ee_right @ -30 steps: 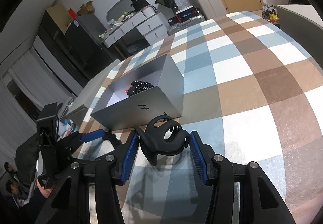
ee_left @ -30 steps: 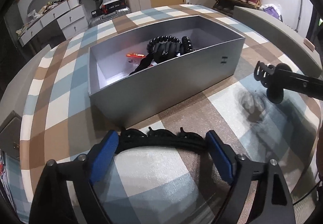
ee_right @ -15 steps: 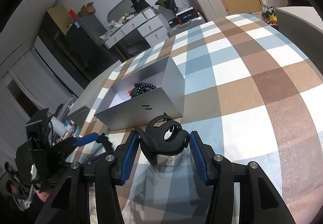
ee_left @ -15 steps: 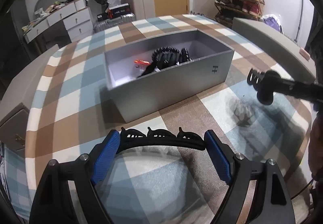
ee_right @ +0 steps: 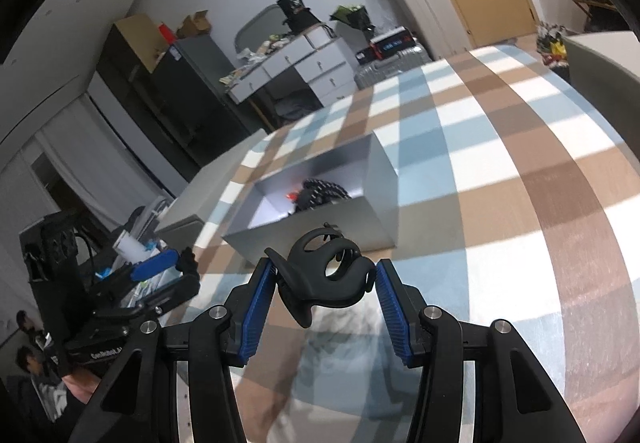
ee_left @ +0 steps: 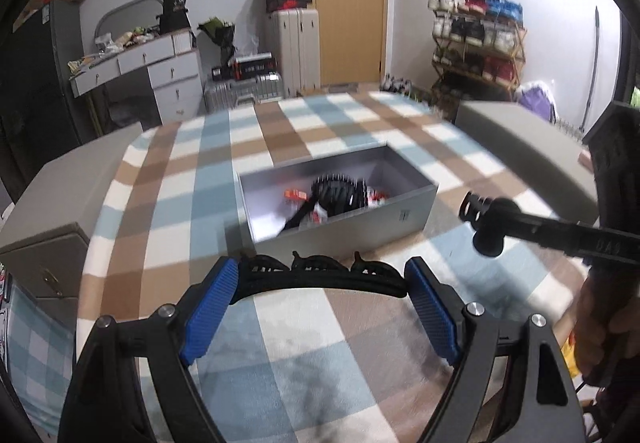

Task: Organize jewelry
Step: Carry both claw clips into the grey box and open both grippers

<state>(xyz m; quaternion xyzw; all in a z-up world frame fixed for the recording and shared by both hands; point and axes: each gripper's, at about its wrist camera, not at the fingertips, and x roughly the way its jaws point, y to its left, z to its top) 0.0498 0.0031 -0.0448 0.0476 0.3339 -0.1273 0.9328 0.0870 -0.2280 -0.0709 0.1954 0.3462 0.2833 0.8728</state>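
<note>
An open grey box (ee_left: pixel 344 219) stands on the checked tablecloth and holds a black bead string (ee_left: pixel 340 193) and a small orange piece (ee_left: pixel 295 196). My left gripper (ee_left: pixel 320 291) is shut on a long black toothed hair clip (ee_left: pixel 320 275), held above the cloth in front of the box. My right gripper (ee_right: pixel 326 283) is shut on a black claw clip (ee_right: pixel 324 275), lifted off the table. The right gripper also shows at the right of the left wrist view (ee_left: pixel 484 219). The box appears in the right wrist view (ee_right: pixel 320 215).
The round table (ee_left: pixel 192 171) carries a blue, brown and white checked cloth. Grey chairs or cabinets (ee_left: pixel 60 195) flank the table on both sides. A dresser (ee_left: pixel 152 71), suitcases (ee_left: pixel 296 47) and a shoe rack (ee_left: pixel 476 39) stand behind.
Both grippers have risen and drawn back from the table with their clips. The box now looks smaller and farther away in both views.
</note>
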